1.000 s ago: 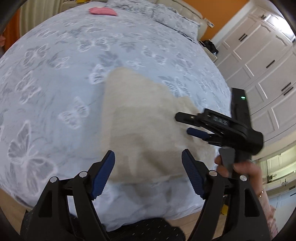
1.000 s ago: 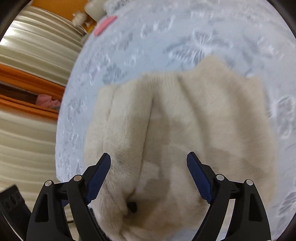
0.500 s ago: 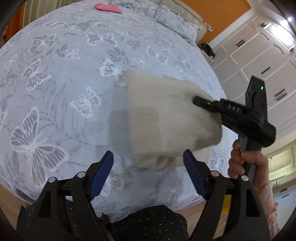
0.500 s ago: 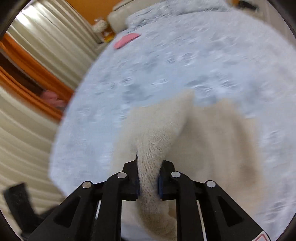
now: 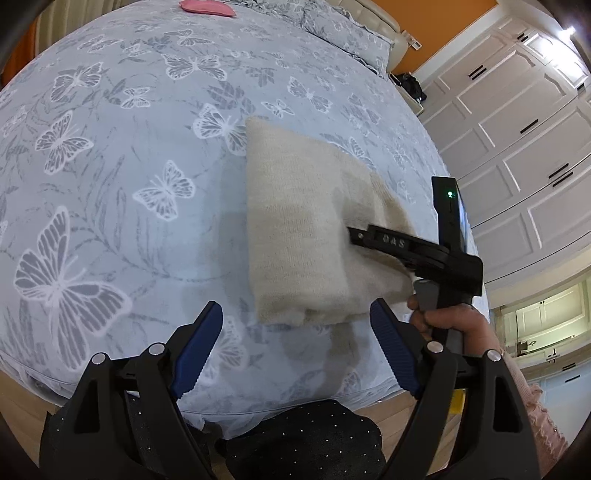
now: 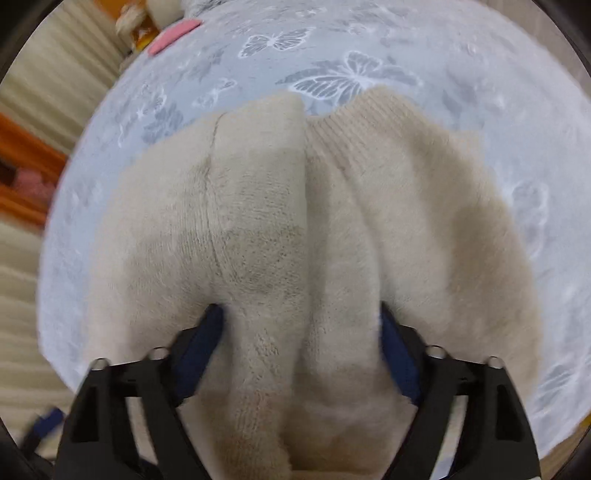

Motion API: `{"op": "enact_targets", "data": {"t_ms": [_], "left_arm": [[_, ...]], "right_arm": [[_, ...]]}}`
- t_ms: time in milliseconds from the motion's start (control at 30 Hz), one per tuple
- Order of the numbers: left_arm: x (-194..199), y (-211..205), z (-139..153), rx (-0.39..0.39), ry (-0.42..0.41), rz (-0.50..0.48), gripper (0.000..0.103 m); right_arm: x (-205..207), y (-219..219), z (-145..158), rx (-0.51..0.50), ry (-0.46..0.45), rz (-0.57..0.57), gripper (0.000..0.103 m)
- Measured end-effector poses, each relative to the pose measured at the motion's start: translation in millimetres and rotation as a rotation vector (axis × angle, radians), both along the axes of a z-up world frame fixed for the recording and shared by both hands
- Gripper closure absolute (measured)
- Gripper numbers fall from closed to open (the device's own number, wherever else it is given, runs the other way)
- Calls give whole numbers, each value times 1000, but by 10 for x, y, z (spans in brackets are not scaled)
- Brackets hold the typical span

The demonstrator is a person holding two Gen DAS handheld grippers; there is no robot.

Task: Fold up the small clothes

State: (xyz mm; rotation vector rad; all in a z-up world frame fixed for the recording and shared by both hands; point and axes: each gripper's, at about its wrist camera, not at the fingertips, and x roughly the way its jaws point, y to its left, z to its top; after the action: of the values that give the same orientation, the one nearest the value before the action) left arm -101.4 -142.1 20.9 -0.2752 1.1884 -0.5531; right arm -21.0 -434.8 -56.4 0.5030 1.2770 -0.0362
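Observation:
A cream knitted sweater point(image 5: 303, 229) lies folded on the butterfly-print bedspread point(image 5: 110, 184), near the bed's front edge. My left gripper point(image 5: 295, 325) hovers just in front of it, open, with nothing between its blue pads. My right gripper point(image 5: 356, 236), held by a hand point(image 5: 450, 321), points down onto the sweater's right part. In the right wrist view its jaws are opening, and the right gripper point(image 6: 301, 332) is sunk into the sweater point(image 6: 258, 221). Bunched folds sit loosely between the pads, and the ribbed collar point(image 6: 343, 125) lies at the far edge.
A pink item point(image 5: 207, 7) lies far back on the bed, also visible in the right wrist view point(image 6: 173, 35). Pillows point(image 5: 343, 33) sit at the headboard. White wardrobe doors point(image 5: 517, 129) stand to the right and curtains point(image 6: 55, 74) to the left. Dark dotted clothing point(image 5: 306, 439) is below the bed's edge.
Half a second ago the right gripper was shut on a pinched ridge of the sweater. Now its jaws have spread and the sweater lies flatter. The left gripper stayed open.

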Motion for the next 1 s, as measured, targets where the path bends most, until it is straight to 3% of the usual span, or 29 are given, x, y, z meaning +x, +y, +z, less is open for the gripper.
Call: {"op": "enact_targets", "data": {"t_ms": [33, 100, 200, 267, 333, 433, 533, 567, 700, 833, 1000], "left_arm": [[4, -8, -1, 0, 1, 4, 23], [19, -38, -9, -6, 14, 11, 23], [55, -99, -2, -26, 32, 17, 23], [71, -155, 48, -32, 16, 11, 23], [78, -215, 86, -32, 0, -4, 23], [94, -341, 73, -34, -10, -25, 21], [128, -509, -29, -23, 8, -37, 21], [147, -592, -63, -23, 14, -45, 21], [277, -832, -125, -42, 47, -51, 21], [493, -994, -214, -103, 94, -22, 16], [805, -1212, -542, -80, 176, 28, 16]], "right_arm": [[2, -1, 22, 35, -10, 5, 76], [37, -15, 204, 99, -53, 2, 82], [-12, -156, 793, 172, -230, 17, 83], [-115, -308, 1188, 119, -329, 8, 83], [-244, -543, 1343, 87, -369, -28, 83], [-433, -905, 1028, -12, -283, -67, 81], [-500, -1144, 128, 23, -56, -99, 76], [-578, -1193, -64, 53, -48, -118, 74], [-700, -1341, 76, 132, -128, -214, 65], [-678, -1356, 121, 107, -127, -228, 34], [-722, -1348, -171, 163, -62, -220, 26]]}}
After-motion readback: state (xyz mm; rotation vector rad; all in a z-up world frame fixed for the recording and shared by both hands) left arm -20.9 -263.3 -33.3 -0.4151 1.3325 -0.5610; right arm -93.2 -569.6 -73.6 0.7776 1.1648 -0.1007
